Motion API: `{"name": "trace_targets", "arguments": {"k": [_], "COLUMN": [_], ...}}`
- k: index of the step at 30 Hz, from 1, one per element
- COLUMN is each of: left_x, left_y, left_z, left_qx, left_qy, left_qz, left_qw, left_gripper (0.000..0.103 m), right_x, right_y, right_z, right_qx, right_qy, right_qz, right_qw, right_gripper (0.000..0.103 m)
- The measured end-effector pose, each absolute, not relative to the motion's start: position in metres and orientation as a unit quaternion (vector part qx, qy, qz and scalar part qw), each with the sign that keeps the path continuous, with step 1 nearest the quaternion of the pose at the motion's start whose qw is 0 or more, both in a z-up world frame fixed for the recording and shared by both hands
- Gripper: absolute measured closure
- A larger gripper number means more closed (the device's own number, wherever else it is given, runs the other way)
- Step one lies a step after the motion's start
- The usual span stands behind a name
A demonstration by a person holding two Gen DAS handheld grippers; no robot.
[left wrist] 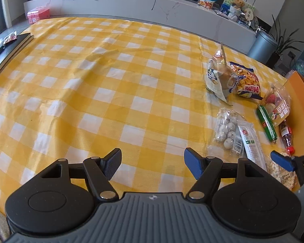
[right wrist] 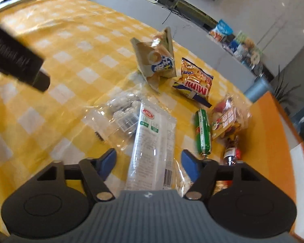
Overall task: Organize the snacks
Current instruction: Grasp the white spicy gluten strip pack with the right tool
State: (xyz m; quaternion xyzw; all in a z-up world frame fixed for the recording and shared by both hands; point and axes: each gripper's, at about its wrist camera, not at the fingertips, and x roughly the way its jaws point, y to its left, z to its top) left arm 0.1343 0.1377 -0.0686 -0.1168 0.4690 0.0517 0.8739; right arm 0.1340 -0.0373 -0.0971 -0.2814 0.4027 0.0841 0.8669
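Snacks clustered on checked cloth, white packet between right jaws

Snacks (left wrist: pixel 243 93) were spread at the yellow tablecloth's (left wrist: pixel 111 81) right side. Right gripper (right wrist: pixel 149 162) was half open, straddling the white packet (right wrist: pixel 152 141), pads not seen pressing. Left gripper (left wrist: pixel 153 165) was held wide, empty, over bare cloth.

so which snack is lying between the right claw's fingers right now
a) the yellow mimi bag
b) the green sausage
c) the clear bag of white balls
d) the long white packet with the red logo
d: in the right wrist view the long white packet runs lengthwise up through the gap of the right claw, while the green sausage lies off to the right of it.
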Motion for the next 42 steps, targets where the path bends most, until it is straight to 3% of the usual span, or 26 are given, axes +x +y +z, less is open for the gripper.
{"name": "trace_targets", "arguments": {"k": [4, 8, 10, 13, 25, 42], "left_x": [0.132, 0.128, 0.129, 0.129, 0.126, 0.126], "left_y": [0.142, 0.140, 0.140, 0.142, 0.144, 0.131], "left_z": [-0.068, -0.062, -0.061, -0.063, -0.064, -0.065], "left_qx": [-0.116, -0.100, -0.106, -0.112, -0.117, -0.097], "left_qy": [0.467, 0.448, 0.448, 0.453, 0.454, 0.447], "left_qz": [0.064, 0.064, 0.060, 0.064, 0.062, 0.046], "left_qw": [0.874, 0.886, 0.886, 0.882, 0.881, 0.888], "left_gripper": [0.020, 0.020, 0.020, 0.020, 0.020, 0.020], "right_x": [0.131, 0.124, 0.122, 0.120, 0.128, 0.147], "right_y": [-0.035, -0.035, -0.034, -0.035, -0.082, -0.111], "right_z": [-0.097, -0.105, -0.108, -0.107, -0.064, -0.079], "right_qx": [-0.283, -0.307, -0.319, -0.321, -0.062, -0.005], "right_qy": [0.414, 0.397, 0.398, 0.385, 0.464, 0.450], "right_qz": [0.059, 0.038, 0.035, 0.021, 0.099, 0.088], "right_qw": [0.863, 0.864, 0.859, 0.865, 0.878, 0.889], "right_gripper": [0.067, 0.071, 0.085, 0.095, 0.096, 0.095]}}
